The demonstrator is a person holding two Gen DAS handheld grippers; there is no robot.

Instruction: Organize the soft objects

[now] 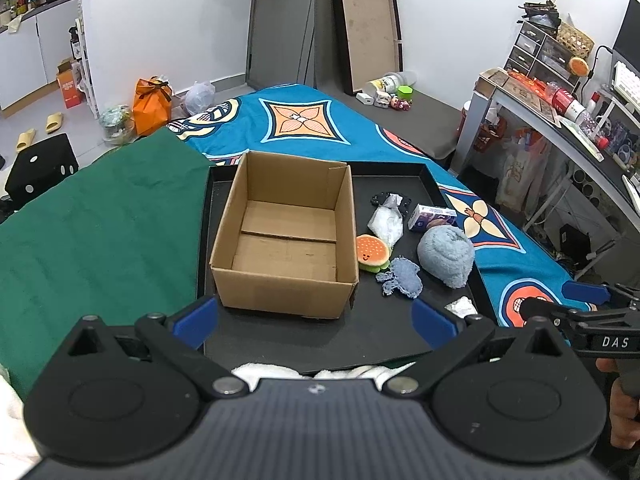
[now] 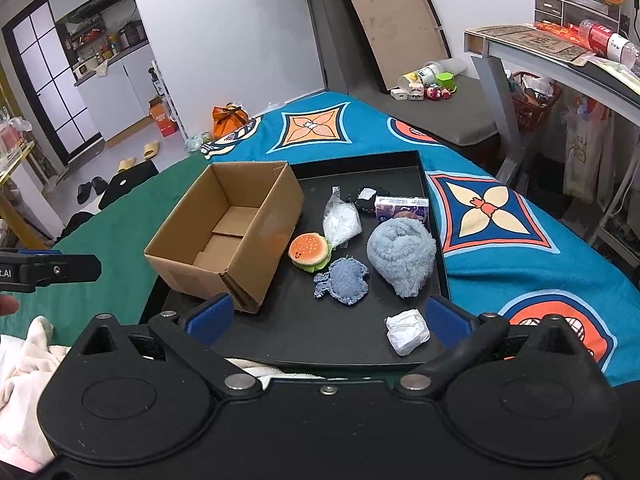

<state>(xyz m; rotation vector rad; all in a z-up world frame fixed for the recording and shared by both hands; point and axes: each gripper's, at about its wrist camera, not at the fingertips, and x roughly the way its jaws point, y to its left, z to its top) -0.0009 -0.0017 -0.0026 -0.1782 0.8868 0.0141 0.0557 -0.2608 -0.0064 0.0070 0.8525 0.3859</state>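
Note:
An empty cardboard box [image 1: 286, 236] [image 2: 228, 232] stands on the left of a black tray [image 1: 280, 336] [image 2: 304, 332]. To its right lie a burger plush [image 1: 373, 252] [image 2: 310, 251], a blue knitted piece [image 1: 402, 276] [image 2: 343, 280], a rolled grey-blue fluffy towel [image 1: 447, 255] [image 2: 402, 254], a clear plastic bag [image 1: 386, 220] [image 2: 341, 220], a purple tissue pack [image 1: 431, 217] [image 2: 402, 207], a dark item [image 1: 390, 200] [image 2: 370, 195] and a crumpled white paper [image 1: 462, 306] [image 2: 407, 331]. My left gripper [image 1: 316, 320] is open over the tray's near edge. My right gripper [image 2: 328, 318] is open, also near the front edge.
The tray sits on a bed with a green cover [image 1: 96, 232] and a blue patterned blanket [image 2: 520, 216]. White cloth [image 2: 24, 364] lies at the near edge. A desk [image 2: 552, 56] stands to the right, a floor with bags [image 1: 152, 104] behind.

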